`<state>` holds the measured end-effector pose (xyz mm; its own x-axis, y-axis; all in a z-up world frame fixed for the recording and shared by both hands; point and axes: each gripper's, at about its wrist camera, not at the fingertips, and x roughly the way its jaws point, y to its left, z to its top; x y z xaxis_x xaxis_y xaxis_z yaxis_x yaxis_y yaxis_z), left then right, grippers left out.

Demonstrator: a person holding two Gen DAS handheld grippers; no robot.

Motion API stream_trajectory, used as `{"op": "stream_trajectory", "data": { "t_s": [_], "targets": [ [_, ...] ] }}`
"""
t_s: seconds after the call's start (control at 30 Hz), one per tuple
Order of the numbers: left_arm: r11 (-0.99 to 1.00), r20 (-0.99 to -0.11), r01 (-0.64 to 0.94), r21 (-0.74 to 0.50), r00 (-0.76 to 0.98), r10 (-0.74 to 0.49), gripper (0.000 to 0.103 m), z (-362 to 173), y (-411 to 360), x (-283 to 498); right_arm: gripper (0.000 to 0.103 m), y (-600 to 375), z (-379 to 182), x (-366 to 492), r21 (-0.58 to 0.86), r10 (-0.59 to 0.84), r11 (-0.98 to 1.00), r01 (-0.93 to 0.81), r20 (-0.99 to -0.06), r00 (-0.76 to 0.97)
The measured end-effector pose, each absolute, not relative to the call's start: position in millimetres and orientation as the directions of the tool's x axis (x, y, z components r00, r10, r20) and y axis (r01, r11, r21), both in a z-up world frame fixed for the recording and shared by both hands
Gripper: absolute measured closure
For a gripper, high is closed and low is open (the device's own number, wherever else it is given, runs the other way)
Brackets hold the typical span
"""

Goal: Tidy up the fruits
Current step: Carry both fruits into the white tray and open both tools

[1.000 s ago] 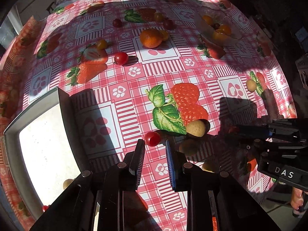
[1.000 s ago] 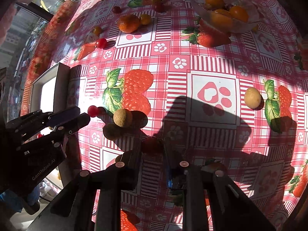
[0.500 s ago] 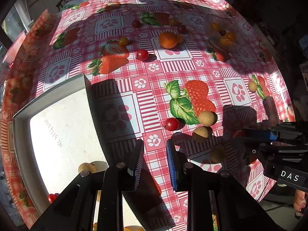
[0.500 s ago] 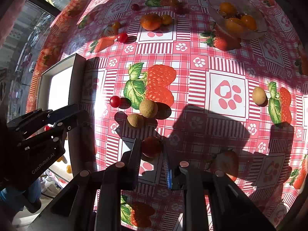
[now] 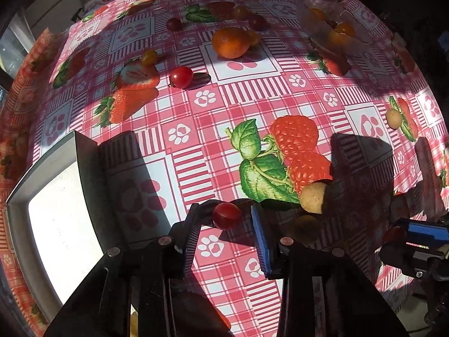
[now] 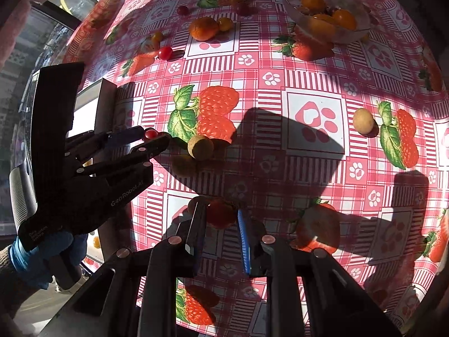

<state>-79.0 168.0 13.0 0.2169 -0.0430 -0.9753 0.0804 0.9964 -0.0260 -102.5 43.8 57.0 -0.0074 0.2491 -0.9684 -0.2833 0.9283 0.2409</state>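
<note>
My left gripper (image 5: 226,219) is open with a red cherry tomato (image 5: 226,215) between its jaws on the tablecloth; it also shows in the right wrist view (image 6: 153,137). My right gripper (image 6: 220,214) is shut on a dark red tomato (image 6: 220,213) held above the cloth. Two tan round fruits (image 5: 313,197) lie just right of the left gripper. A white tray (image 5: 53,210) sits at the left. A glass bowl (image 6: 362,32) with orange fruits stands at the far right.
An orange (image 5: 230,42), another red tomato (image 5: 181,76), small yellow and dark fruits lie farther back. A tan fruit (image 6: 363,120) lies at the right. The table edge curves around the back.
My left gripper has moved forward and down, opened wider and come around the red cherry tomato. The right gripper keeps its hold on its tomato.
</note>
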Motion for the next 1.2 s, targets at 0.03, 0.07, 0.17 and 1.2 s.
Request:
{"op": "stream_trajectory", "data": {
  "t_s": [0.03,0.07,0.17,1.2],
  "targets": [
    [0.996,-0.975,0.081,-0.033,0.215,-0.049,0.080,13.4,168.3,-79.3,0.080,43.0,57.9,-102.0,0.243,0.252,0.929,-0.280,-0.968,-0.005],
    [0.996,-0.976,0.075,-0.046,0.211,-0.061,0.080,14.1,169.4,-79.4,0.080,42.8,58.6,-101.5,0.246,0.255,0.929,-0.278,-0.967,-0.004],
    [0.995,-0.974,0.048,-0.088,0.204,-0.096,0.080,17.6,175.9,-81.5,0.080,44.8,60.2,-99.2,0.255,0.265,0.927,-0.277,-0.964,0.000],
    [0.972,-0.935,-0.204,-0.117,0.353,-0.038,0.080,85.7,308.3,-143.7,0.080,176.3,87.9,-101.0,0.277,0.309,0.825,-0.493,-0.951,-0.017]
  ]
}}
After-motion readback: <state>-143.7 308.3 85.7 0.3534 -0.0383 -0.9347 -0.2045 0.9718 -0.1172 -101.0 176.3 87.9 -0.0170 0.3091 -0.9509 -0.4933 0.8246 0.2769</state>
